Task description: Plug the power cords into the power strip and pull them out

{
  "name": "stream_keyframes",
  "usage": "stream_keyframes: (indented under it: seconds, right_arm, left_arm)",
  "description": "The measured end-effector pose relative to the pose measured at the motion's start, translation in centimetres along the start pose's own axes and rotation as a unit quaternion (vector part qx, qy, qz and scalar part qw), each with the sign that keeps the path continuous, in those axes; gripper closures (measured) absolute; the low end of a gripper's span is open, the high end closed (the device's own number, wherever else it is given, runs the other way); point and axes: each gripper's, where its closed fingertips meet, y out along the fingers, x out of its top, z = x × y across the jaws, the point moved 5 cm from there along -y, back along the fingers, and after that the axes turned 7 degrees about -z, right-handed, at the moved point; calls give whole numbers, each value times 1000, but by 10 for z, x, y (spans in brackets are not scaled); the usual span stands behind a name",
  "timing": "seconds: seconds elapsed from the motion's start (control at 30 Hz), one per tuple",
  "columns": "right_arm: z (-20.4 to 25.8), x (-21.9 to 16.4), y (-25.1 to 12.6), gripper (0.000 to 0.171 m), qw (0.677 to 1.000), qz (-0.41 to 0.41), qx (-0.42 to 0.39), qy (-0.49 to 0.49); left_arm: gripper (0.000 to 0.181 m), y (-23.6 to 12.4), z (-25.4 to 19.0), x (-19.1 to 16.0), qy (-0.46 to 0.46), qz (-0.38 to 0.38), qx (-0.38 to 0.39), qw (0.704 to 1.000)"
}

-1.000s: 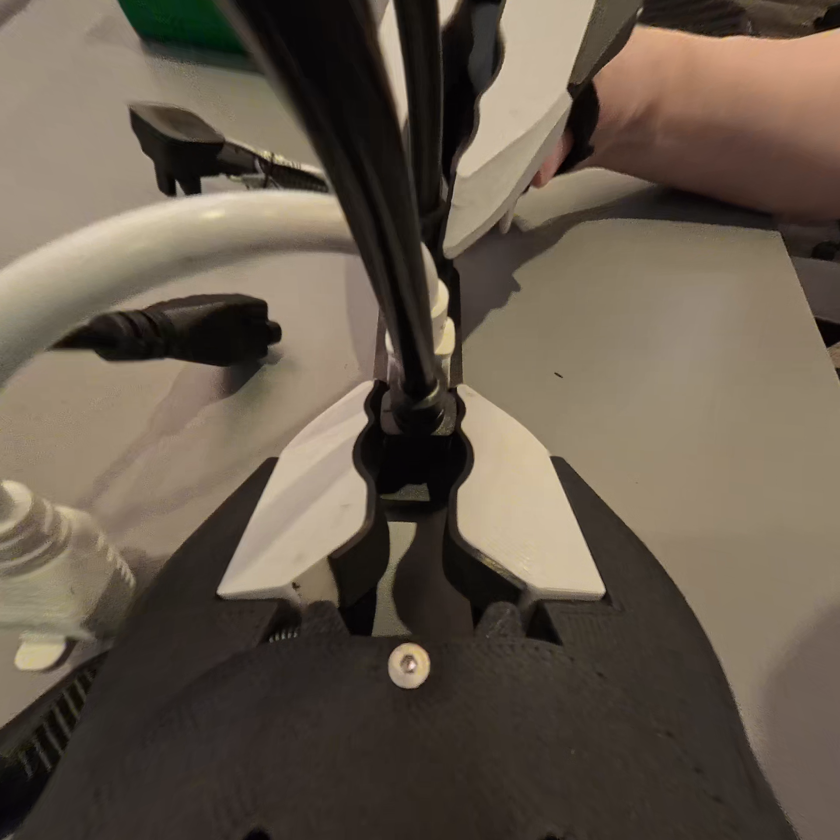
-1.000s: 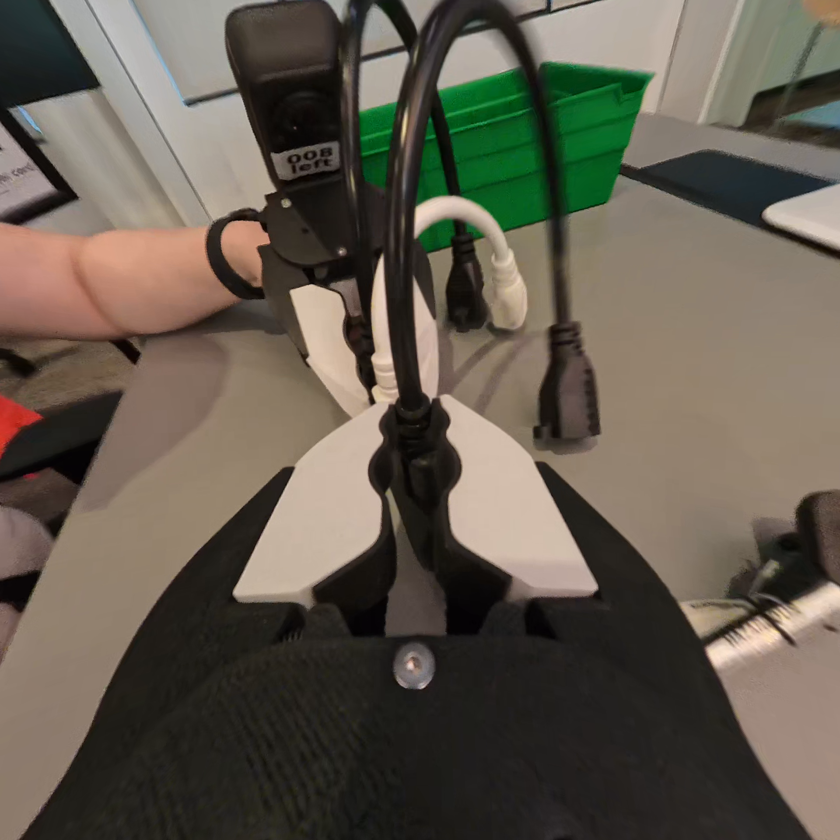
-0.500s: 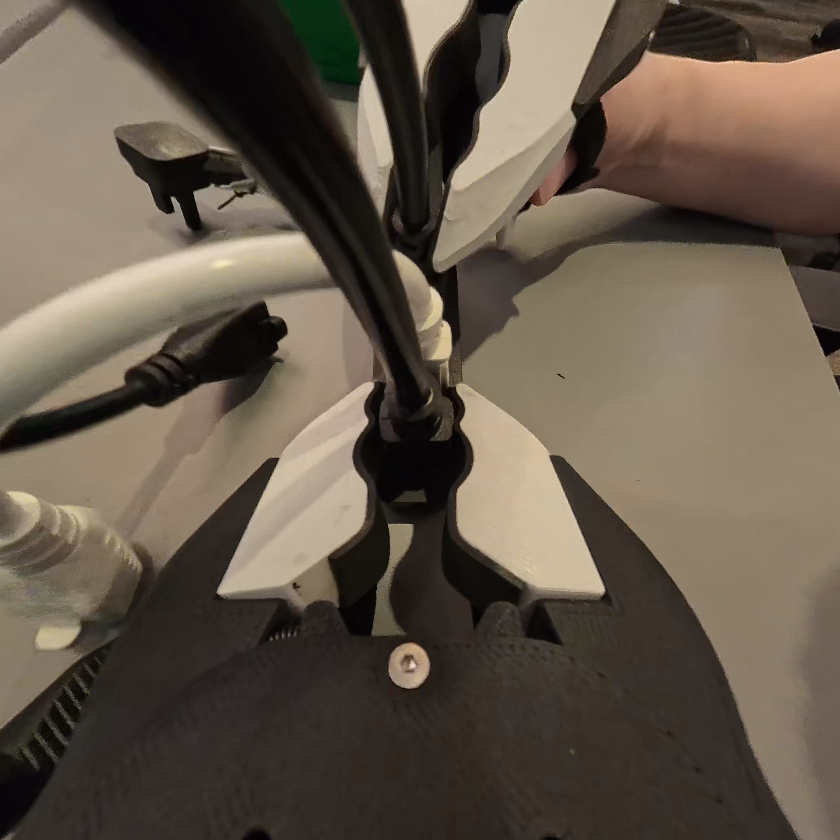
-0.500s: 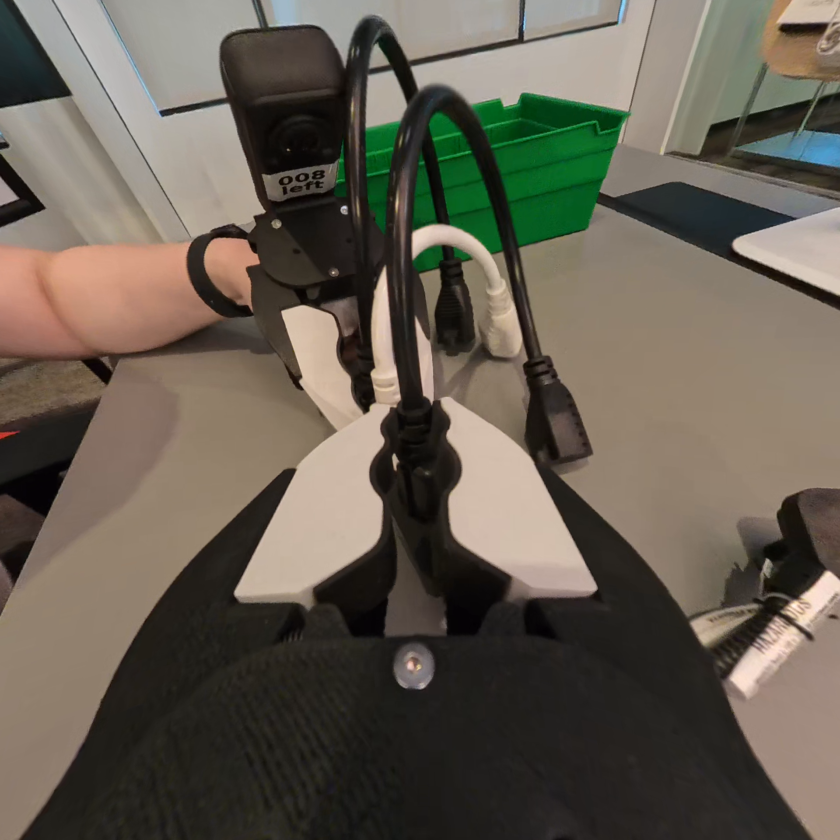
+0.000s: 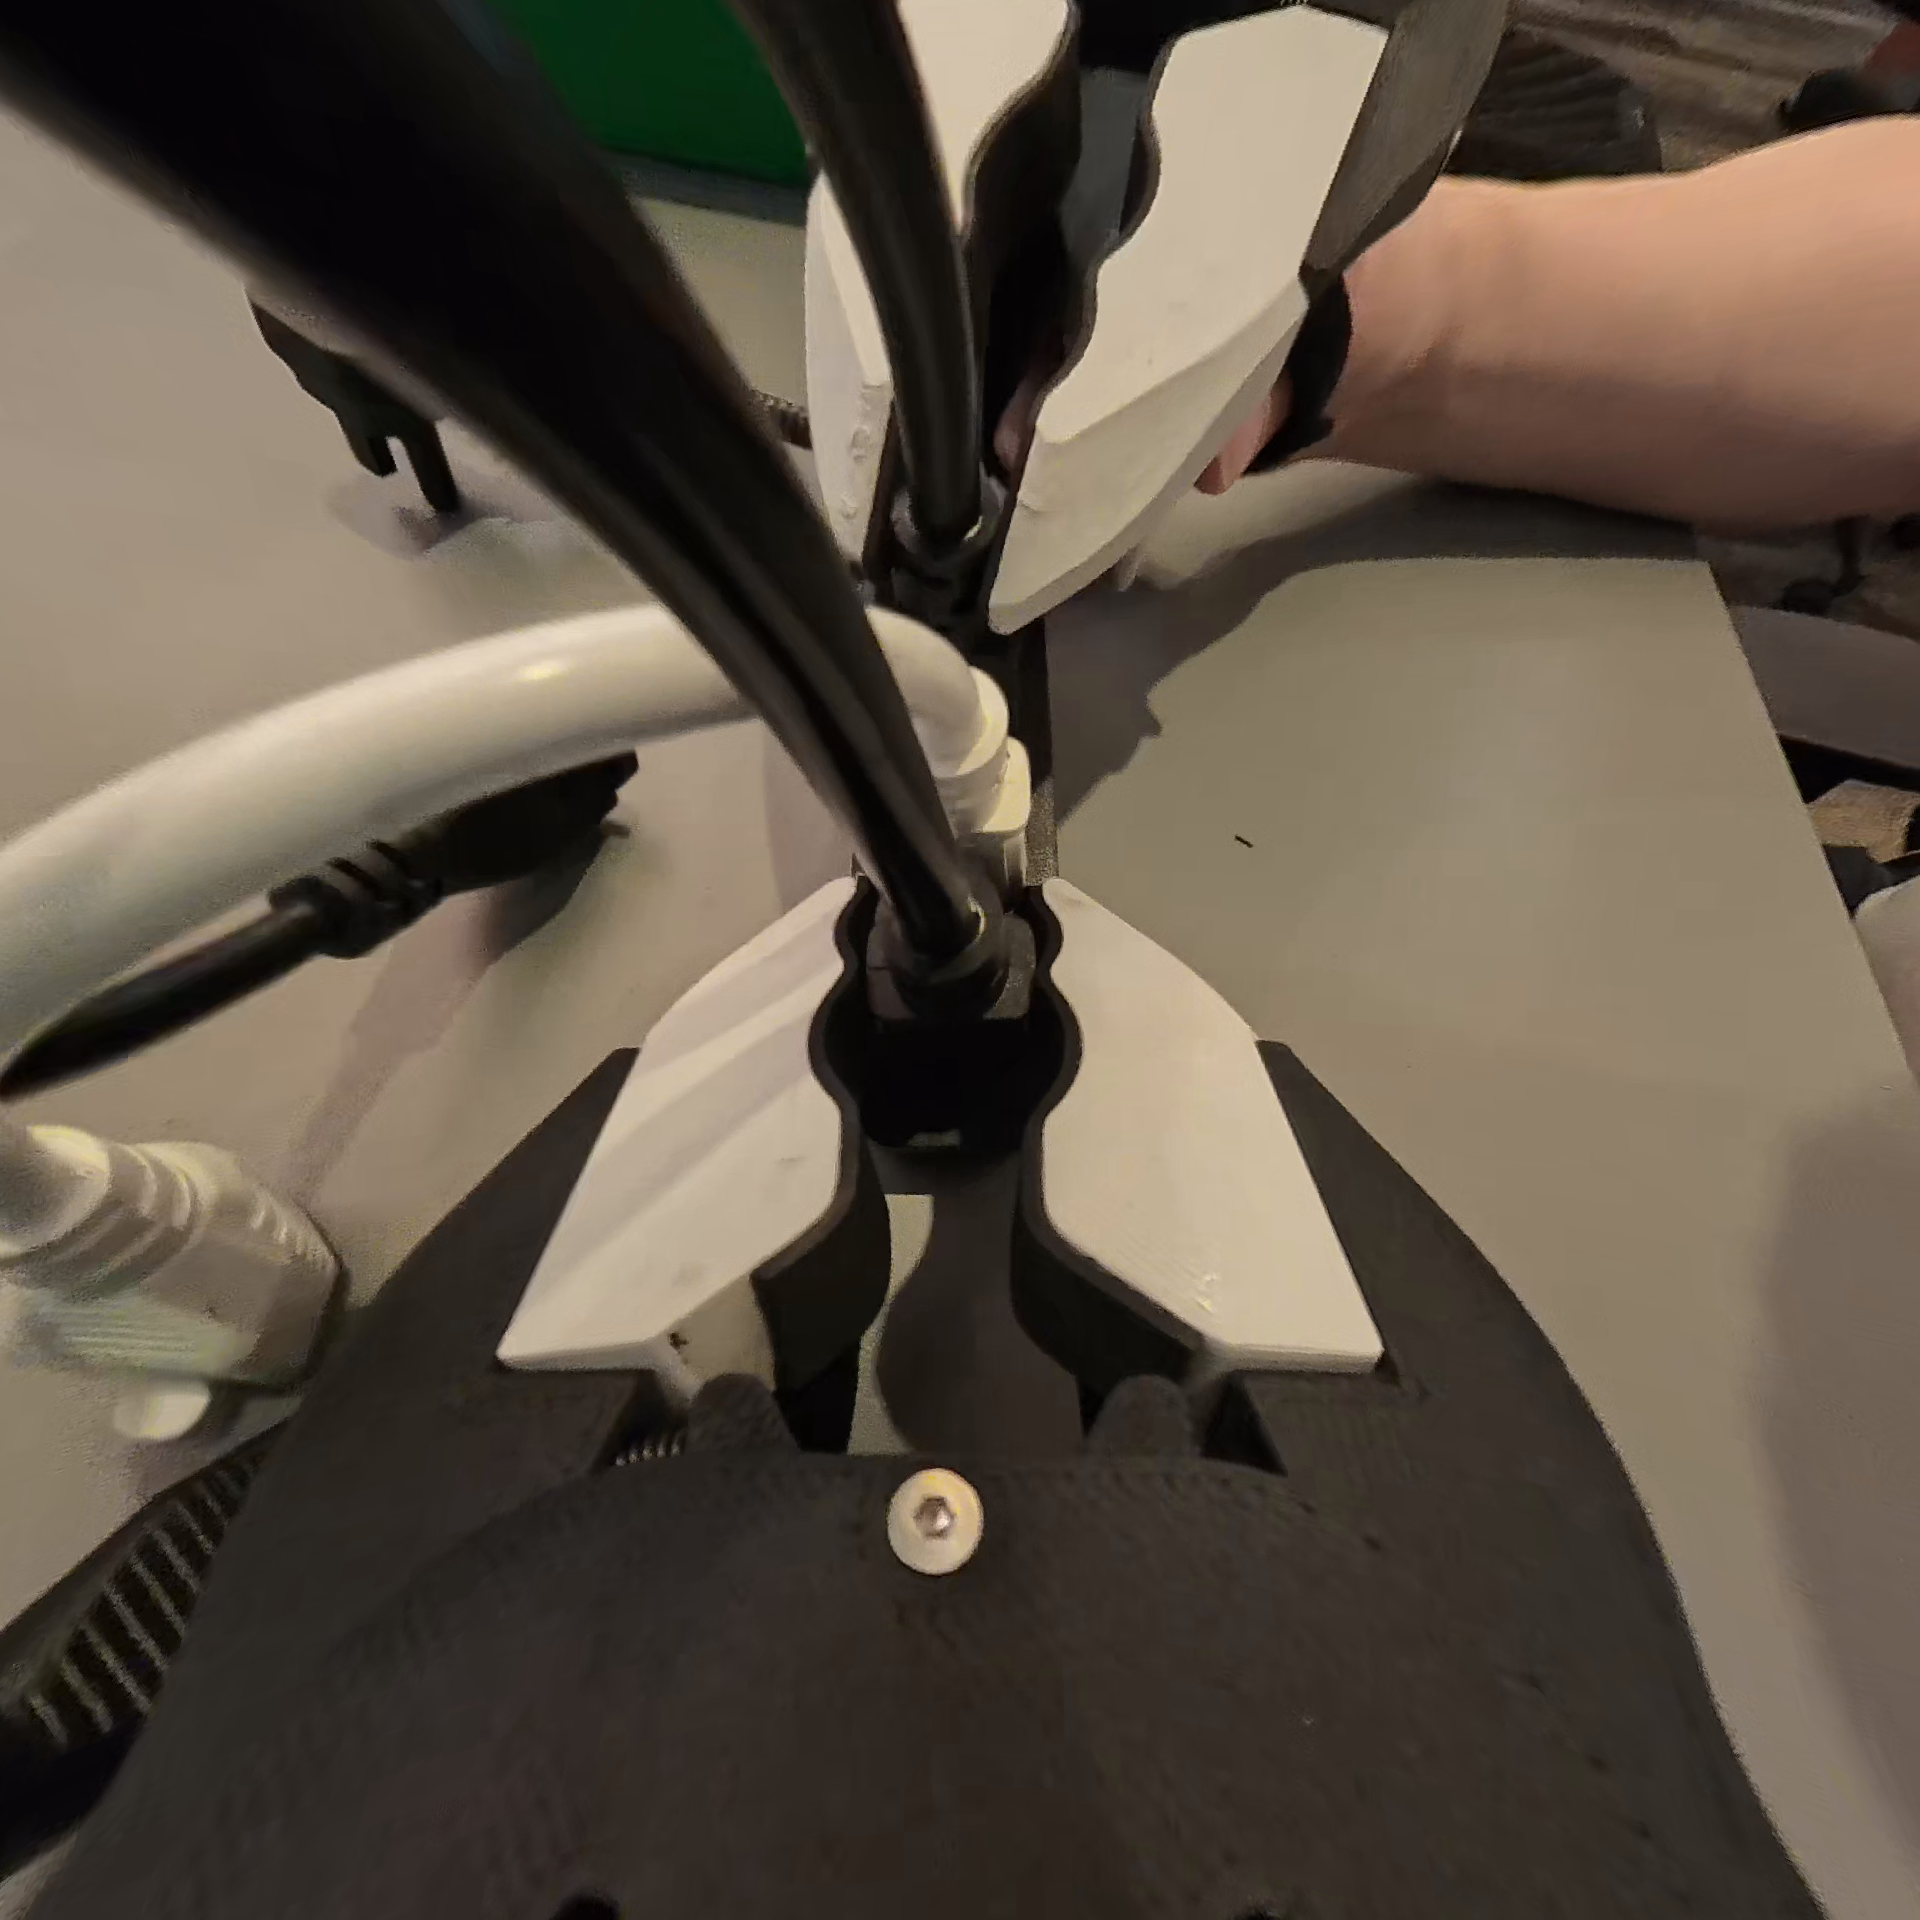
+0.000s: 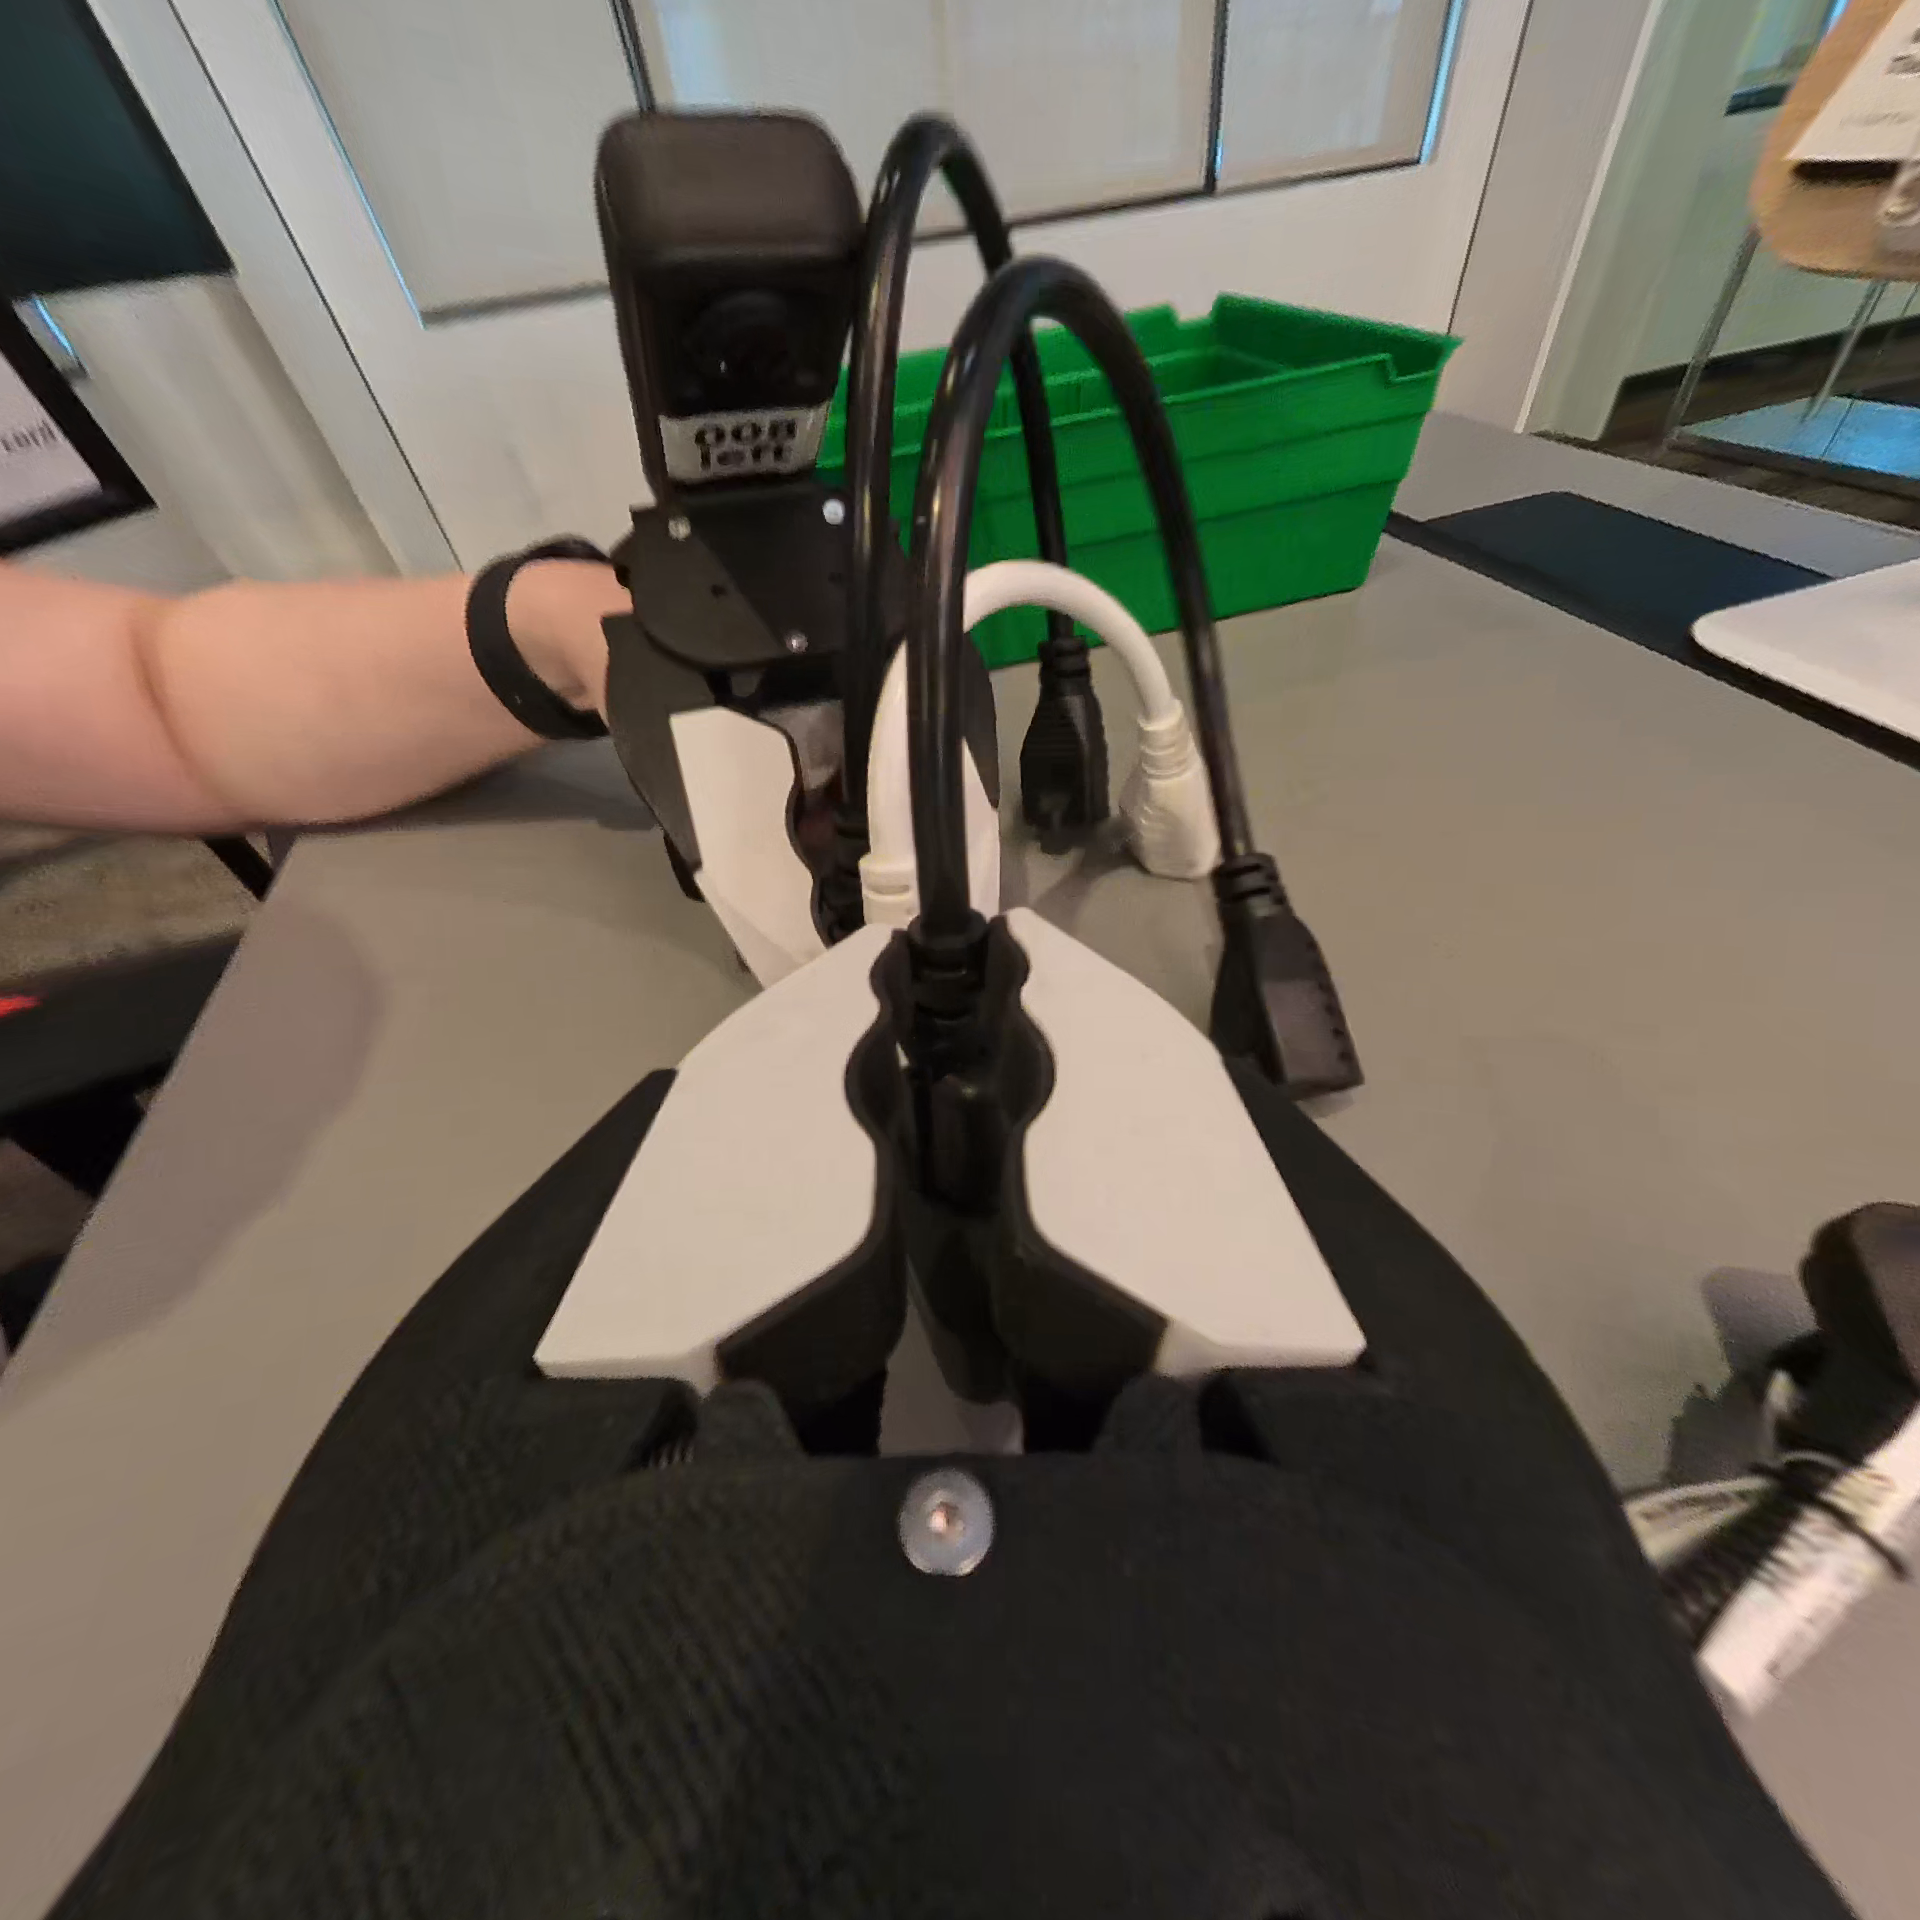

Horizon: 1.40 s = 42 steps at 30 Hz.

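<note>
- Power cords: black plug [image 6: 940,1049] clenched in right claw [image 6: 951,1023], another black plug [image 5: 940,961] in left claw [image 5: 948,935]
- White cord [image 6: 1049,613] plugged between them
- Opposed grips probably brace for pulling
- Power strip hidden; grey worktop [image 6: 1507,831] beneath

Each wrist camera sits low and close behind its own fingers, the two looking toward one another across the grey table [image 6: 1558,831], sharing the arched black and white cords [image 5: 312,748] between them and each catching the opposite gripper beyond.
</note>
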Motion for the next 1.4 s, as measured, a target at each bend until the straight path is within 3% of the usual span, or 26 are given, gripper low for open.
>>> stream_keyframes:
  seconds: [0.53,0.67,0.83,1.2,1.4]
  right_arm:
    - [1,-4,-4,159,1000,3,25,14]
    - [-12,-3,5,158,995,-20,8,101]
    - [-37,-10,7,157,966,-25,10,257]
    - [-40,-11,3,156,956,-39,14,290]
    - [-36,-10,-1,157,976,-40,-4,214]
  left_arm:
    - [154,-4,-3,-4,10,20,-1,1000]
    - [156,-4,5,-1,-28,12,-5,1000]
    - [155,0,17,2,-137,8,-5,991]
    - [156,3,17,2,-109,-1,-3,994]
    - [155,2,18,1,-126,-4,-10,992]
